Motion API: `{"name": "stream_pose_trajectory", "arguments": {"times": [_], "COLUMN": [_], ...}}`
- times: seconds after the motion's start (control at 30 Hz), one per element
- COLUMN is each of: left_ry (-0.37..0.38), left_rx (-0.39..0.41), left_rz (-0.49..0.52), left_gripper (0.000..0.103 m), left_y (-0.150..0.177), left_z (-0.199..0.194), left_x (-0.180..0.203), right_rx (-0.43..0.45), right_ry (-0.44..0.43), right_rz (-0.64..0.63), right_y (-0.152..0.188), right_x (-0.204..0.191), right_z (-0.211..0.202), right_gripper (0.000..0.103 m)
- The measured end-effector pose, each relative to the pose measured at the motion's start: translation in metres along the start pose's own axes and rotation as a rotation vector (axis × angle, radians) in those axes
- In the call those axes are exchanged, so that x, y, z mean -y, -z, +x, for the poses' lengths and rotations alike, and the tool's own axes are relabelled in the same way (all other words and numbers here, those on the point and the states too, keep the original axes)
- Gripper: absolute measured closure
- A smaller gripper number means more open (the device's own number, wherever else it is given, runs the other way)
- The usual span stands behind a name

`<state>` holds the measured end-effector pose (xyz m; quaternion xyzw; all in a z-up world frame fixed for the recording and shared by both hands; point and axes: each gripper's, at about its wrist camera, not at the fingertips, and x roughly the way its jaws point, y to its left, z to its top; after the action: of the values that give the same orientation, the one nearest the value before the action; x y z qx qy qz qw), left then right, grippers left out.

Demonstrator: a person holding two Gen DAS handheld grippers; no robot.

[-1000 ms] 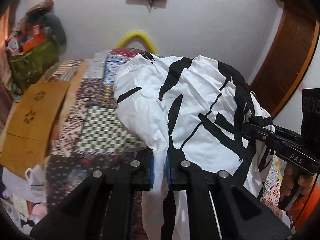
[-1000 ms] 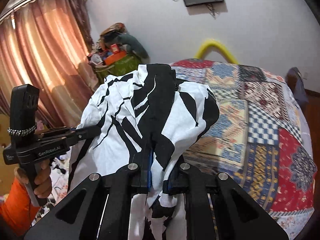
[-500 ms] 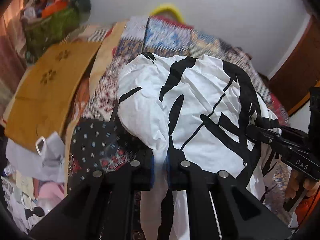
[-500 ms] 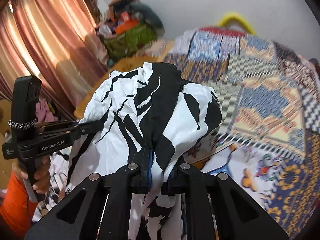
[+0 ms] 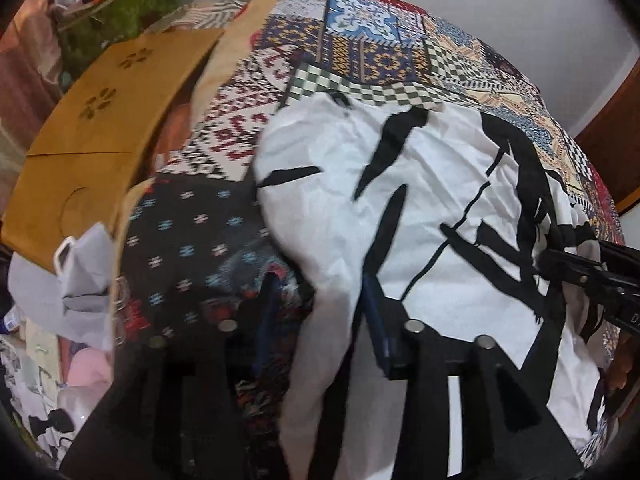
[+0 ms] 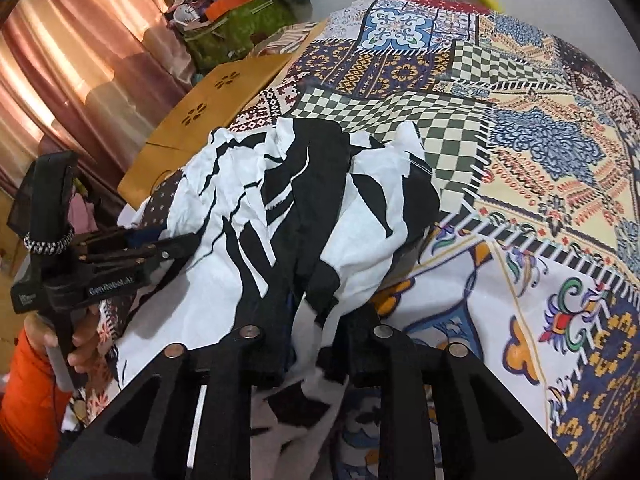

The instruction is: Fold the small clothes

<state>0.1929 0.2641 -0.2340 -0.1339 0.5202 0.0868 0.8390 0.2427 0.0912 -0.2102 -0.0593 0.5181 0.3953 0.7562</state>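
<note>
**Observer:** Where's the garment?

**Operator:** The white-and-black garment [image 5: 420, 208] lies draped on the patchwork bedspread [image 6: 520, 128], its far part bunched and its near edge hanging toward me. I brought it down there because the bed gives me a flat surface to fold on.

**Observer:** Are you gripping it?

**Operator:** I'm letting go on both sides. My left gripper [image 5: 320, 308] has its fingers opening; a strip of cloth hangs between them, but from its own camera the pads look clear of it. My right gripper [image 6: 312, 320] is opening too, less far. A fold of the garment sits in the gap, and I judge it released, though the cloth crowds those fingers.

**Observer:** Why at two points?

**Operator:** Holding the near edge at two spots kept it spread, so it lands wide rather than in a heap.

**Observer:** Anything nearby?

**Operator:** A wooden board [image 5: 100, 120] lies left of the garment, apart from it. The far end is rumpled, so I'd smooth that first.
</note>
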Motion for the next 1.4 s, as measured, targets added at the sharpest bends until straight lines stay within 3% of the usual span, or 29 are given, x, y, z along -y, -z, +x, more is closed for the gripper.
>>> {"name": "stream_pose_trajectory", "arguments": {"times": [0.17, 0.3, 0.73, 0.87, 1.03, 1.2, 1.4], "left_ry": [-0.019, -0.035, -0.050, -0.078, -0.067, -0.045, -0.027], "left_rx": [-0.007, -0.019, -0.041, -0.013, 0.141, 0.354, 0.593], "left_rz": [0.000, -0.002, -0.013, -0.018, -0.023, 0.022, 0.073], "left_gripper": [0.054, 0.054, 0.049, 0.050, 0.050, 0.050, 0.050], "left_y": [0.021, 0.041, 0.116, 0.118, 0.105, 0.096, 0.108], "left_z": [-0.011, -0.017, -0.049, -0.070, -0.130, -0.210, -0.291], "left_x": [-0.012, -0.015, -0.014, -0.010, 0.005, 0.034, 0.066], "right_rx": [-0.015, -0.041, 0.032, 0.076, 0.178, 0.332, 0.516], "right_ry": [0.007, 0.041, 0.085, 0.095, 0.093, 0.075, 0.052], "right_rz": [-0.014, -0.059, -0.106, -0.097, -0.124, -0.165, -0.222], "right_y": [0.016, 0.032, 0.073, 0.076, 0.072, 0.069, 0.080], "right_x": [-0.004, -0.011, -0.027, -0.030, -0.047, -0.074, -0.111], "right_z": [-0.008, -0.009, -0.053, -0.070, -0.106, -0.157, -0.212], "right_gripper": [0.059, 0.059, 0.058, 0.058, 0.058, 0.058, 0.058]}}
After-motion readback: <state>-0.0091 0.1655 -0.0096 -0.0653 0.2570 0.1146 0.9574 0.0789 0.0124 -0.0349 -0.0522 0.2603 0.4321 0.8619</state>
